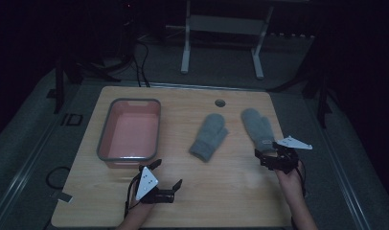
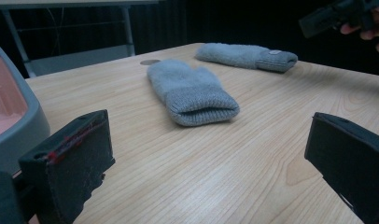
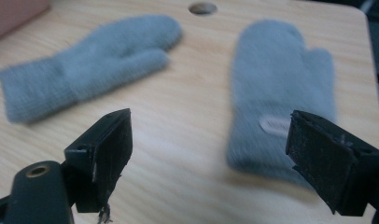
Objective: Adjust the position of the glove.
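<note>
Two grey knitted mittens lie flat on the wooden table. The left mitten point(image 1: 209, 136) point(image 2: 192, 91) point(image 3: 94, 56) lies at the table's middle with its cuff toward me. The right mitten point(image 1: 258, 129) point(image 2: 246, 56) point(image 3: 276, 88) carries a small label near its cuff. My right gripper point(image 1: 268, 153) point(image 3: 211, 154) is open just short of that cuff, holding nothing. My left gripper point(image 1: 167, 172) point(image 2: 208, 154) is open near the front edge, beside the tub's near corner and apart from both mittens.
A pink tub with a grey rim point(image 1: 130, 102) point(image 2: 24, 135) stands on the left half of the table. A round hole point(image 1: 220, 103) point(image 3: 202, 8) sits near the far edge. Beyond the table stand white desk legs point(image 1: 185, 48) and floor cables.
</note>
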Demonstrator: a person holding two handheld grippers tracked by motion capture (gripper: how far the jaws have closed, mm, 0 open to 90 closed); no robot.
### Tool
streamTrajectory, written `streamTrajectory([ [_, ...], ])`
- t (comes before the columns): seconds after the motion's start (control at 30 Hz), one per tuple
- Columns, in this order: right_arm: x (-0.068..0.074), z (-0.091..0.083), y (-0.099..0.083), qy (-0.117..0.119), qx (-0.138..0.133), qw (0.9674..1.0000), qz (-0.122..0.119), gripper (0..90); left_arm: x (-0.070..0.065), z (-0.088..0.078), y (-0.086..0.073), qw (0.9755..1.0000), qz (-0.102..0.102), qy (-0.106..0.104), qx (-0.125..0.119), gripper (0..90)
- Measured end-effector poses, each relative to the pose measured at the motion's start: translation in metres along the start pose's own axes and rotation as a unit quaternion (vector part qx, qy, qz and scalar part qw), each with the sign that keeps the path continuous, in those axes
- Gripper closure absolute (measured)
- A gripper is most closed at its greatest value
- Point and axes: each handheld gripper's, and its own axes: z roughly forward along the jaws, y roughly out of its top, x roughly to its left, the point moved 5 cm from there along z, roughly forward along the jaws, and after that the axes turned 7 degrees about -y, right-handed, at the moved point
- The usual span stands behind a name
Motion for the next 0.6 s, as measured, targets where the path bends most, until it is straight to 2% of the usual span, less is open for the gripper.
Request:
streamTrajectory([
  [0.03, 0.002, 0.002, 0.003, 0.006, -0.003, 1.0, -0.001, 14.6, 0.0, 0.0, 0.0, 1.0, 0.0, 0.0, 0.0, 1.3],
  [0.07, 0.007, 0.007, 0.01, 0.014, -0.004, 0.9998, -0.013, 14.6, 0.0, 0.0, 0.0, 1.0, -0.001, -0.001, 0.0, 1.3],
  [0.17, 0.011, 0.012, 0.015, 0.018, -0.003, 0.9995, -0.025, 14.6, 0.0, 0.0, 0.0, 1.0, -0.001, -0.002, 0.0, 1.3],
  [0.23, 0.017, 0.02, 0.021, 0.026, 0.005, 0.9983, -0.053, 14.5, 0.0, 0.0, 0.0, 1.0, -0.001, -0.001, 0.0, 1.3],
  [0.3, 0.021, 0.026, 0.025, 0.039, 0.002, 0.9976, -0.057, 14.5, 0.0, 0.0, 0.0, 1.0, -0.001, -0.002, -0.001, 1.3],
  [0.4, 0.024, 0.032, 0.028, 0.041, 0.003, 0.9971, -0.064, 14.4, 0.0, 0.0, 0.0, 1.0, -0.002, -0.003, 0.0, 1.3],
  [0.43, 0.028, 0.04, 0.031, 0.054, 0.006, 0.996, -0.07, 13.8, 0.0, 0.0, 0.0, 1.0, -0.003, -0.002, 0.0, 1.3],
  [0.47, 0.028, 0.04, 0.031, 0.054, 0.006, 0.996, -0.07, 13.8, 0.0, 0.0, 0.0, 1.0, -0.004, -0.003, 0.0, 1.3],
  [0.53, 0.036, 0.052, 0.036, 0.066, 0.007, 0.994, -0.087, 13.6, 0.001, 0.0, 0.0, 1.0, -0.004, -0.003, 0.0, 1.3],
  [0.57, 0.036, 0.052, 0.036, 0.066, 0.007, 0.994, -0.087, 13.6, 0.001, 0.0, 0.0, 1.0, -0.004, -0.003, 0.0, 1.3],
  [0.6, 0.04, 0.06, 0.039, 0.072, 0.007, 0.9935, -0.087, 13.7, 0.001, 0.0, 0.0, 1.0, -0.004, -0.003, 0.0, 1.3],
])
